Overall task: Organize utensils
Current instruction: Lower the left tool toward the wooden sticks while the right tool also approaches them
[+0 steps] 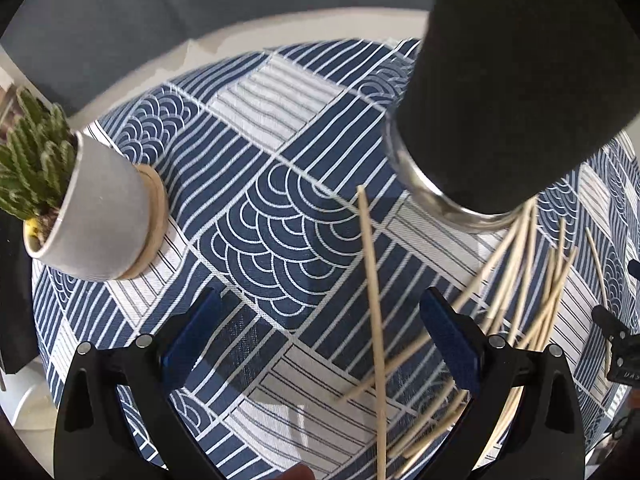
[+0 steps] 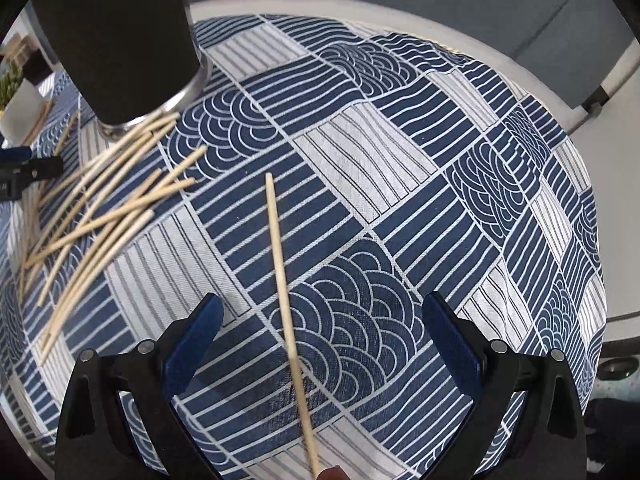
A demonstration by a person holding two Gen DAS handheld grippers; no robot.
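A round table under a blue-and-white patterned cloth (image 2: 400, 184) is filling both views, with one thin wooden stick (image 2: 286, 280) running forward between the spread, empty fingers of the right tongs (image 2: 320, 344). Light, stiff and probably snappable, it looks best pinched mid-length. More sticks (image 1: 520, 280) are lying ahead-right of the equally released left tongs (image 1: 320, 340), beside a dark metal-rimmed cup (image 1: 500, 100).

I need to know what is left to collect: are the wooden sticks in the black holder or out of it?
Out: the thin wooden sticks lie scattered on the blue patterned cloth beside the black cylindrical holder.
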